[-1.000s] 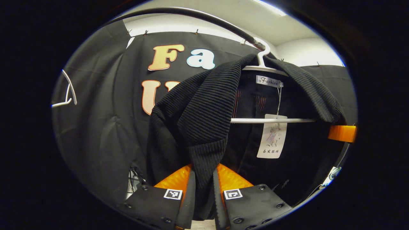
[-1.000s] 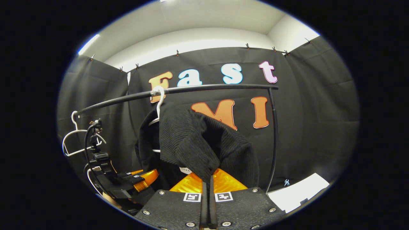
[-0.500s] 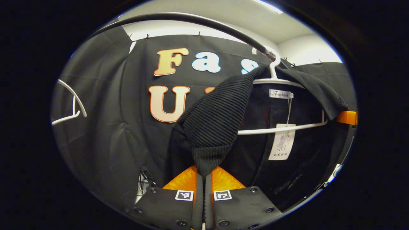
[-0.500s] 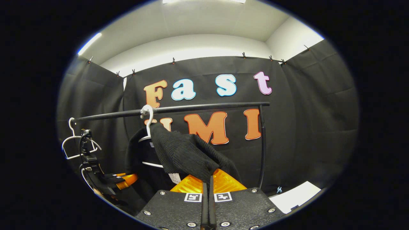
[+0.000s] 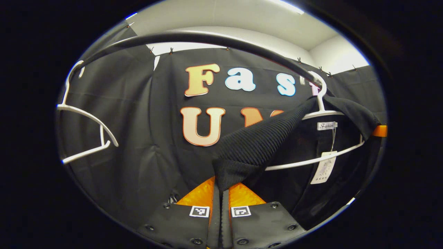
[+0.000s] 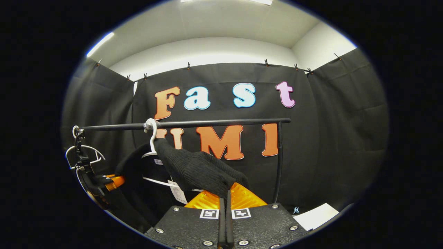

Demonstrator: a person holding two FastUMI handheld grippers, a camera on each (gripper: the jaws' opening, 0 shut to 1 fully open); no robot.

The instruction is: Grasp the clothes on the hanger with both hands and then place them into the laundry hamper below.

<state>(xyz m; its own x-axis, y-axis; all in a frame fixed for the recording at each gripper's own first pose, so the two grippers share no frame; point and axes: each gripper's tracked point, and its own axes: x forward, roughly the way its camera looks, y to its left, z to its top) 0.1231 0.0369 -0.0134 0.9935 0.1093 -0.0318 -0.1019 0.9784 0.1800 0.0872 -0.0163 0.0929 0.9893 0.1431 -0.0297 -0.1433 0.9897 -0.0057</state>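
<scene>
A black knit garment (image 5: 256,145) hangs on a white hanger (image 5: 322,112) from the black rail (image 5: 207,36). My left gripper (image 5: 221,188) is shut on the garment's near shoulder edge, which is stretched toward me off the hanger. In the right gripper view the same garment (image 6: 193,169) hangs from the hanger (image 6: 152,131), and my right gripper (image 6: 225,197) is shut on its other shoulder, pulled taut. A paper tag (image 5: 323,167) dangles inside the collar. The left gripper (image 6: 111,181) shows beyond the garment at the left; part of the right gripper (image 5: 380,130) shows at the far right.
An empty white hanger (image 5: 86,117) hangs on the rail to the left, seen too as the hanger (image 6: 83,152). The rail (image 6: 207,123) ends at an upright post (image 6: 278,162). A white sheet (image 6: 316,216) lies low at the right.
The left gripper's fingers closed tight on the knit fabric. Both grippers drew back from the rail, stretching the garment's shoulders off the hanger, which now looks farther away.
</scene>
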